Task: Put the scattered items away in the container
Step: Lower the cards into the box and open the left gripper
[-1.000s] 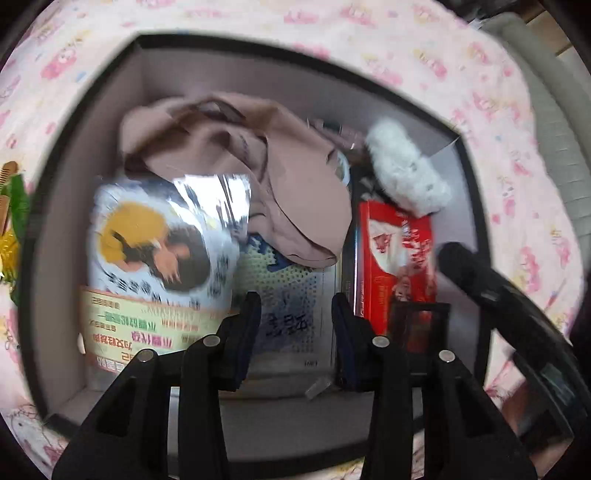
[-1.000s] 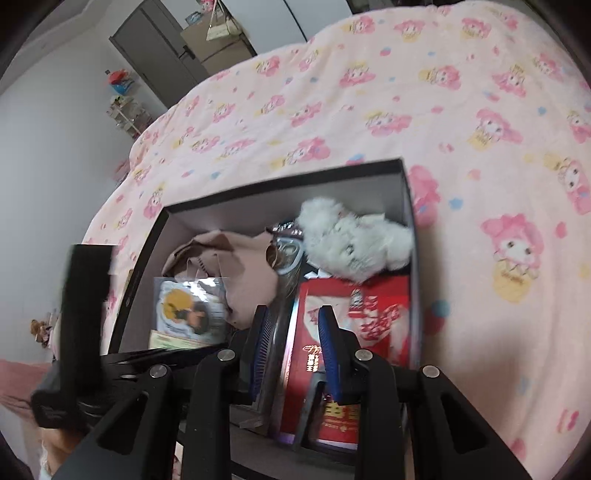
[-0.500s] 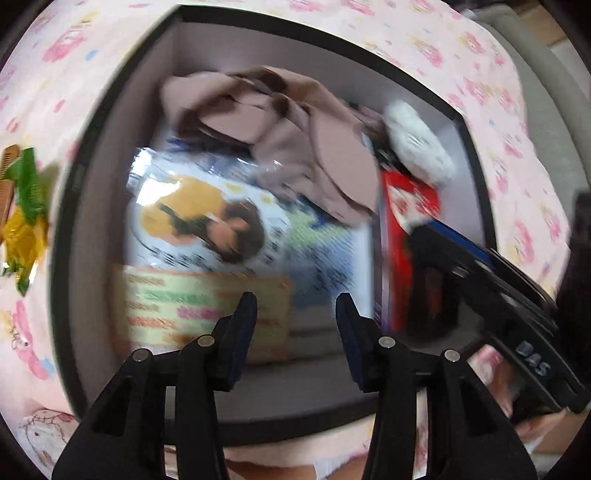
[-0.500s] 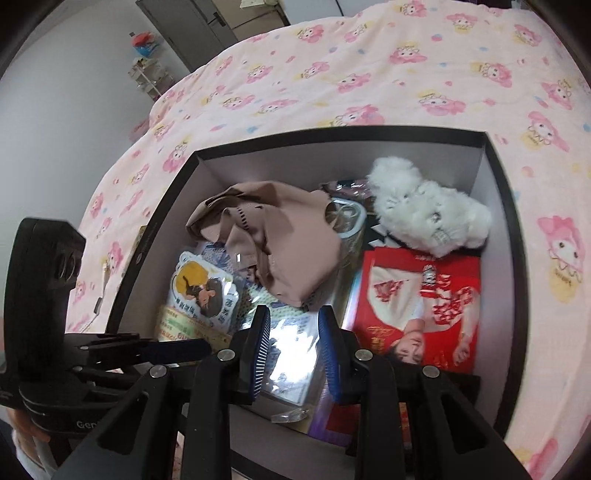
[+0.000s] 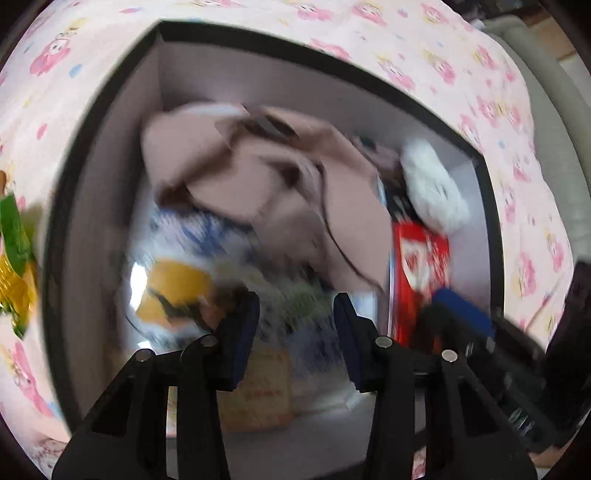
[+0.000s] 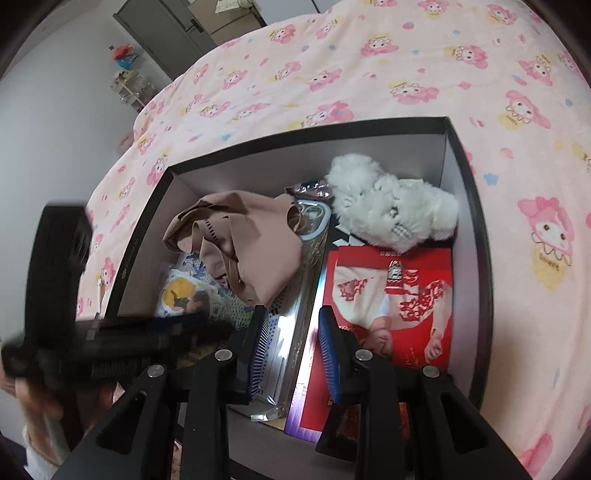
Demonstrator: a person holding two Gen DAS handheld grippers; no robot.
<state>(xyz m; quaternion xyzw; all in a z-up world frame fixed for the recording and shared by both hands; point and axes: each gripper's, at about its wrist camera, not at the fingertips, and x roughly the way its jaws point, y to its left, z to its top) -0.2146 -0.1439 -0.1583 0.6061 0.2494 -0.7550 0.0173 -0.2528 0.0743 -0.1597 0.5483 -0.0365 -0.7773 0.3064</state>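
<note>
A black-rimmed box [image 5: 110,122] [image 6: 476,221] sits on the pink bed cover. Inside lie a tan cloth [image 5: 280,192] [image 6: 258,243], a snack bag with a cartoon figure [image 5: 177,291] [image 6: 184,295], a white plush toy [image 5: 432,188] [image 6: 391,210], a red packet [image 5: 421,258] [image 6: 399,295] and a clear shiny packet [image 6: 291,354]. My left gripper [image 5: 294,306] hangs open above the snack bag with nothing between its fingers. My right gripper [image 6: 291,317] is open too, over the clear packet, holding nothing. Its blue pad [image 5: 461,310] shows at the right of the left wrist view.
A green and yellow snack packet [image 5: 14,258] lies on the bed cover outside the box's left wall. The left gripper's black body [image 6: 110,336] and a hand cross the lower left of the right wrist view. A grey door [image 6: 166,29] and a small shelf stand far behind the bed.
The left gripper has moved over the box, so the snack bag and cloth now sit lower and larger in its blurred view. The right wrist view shows more of the box than before.
</note>
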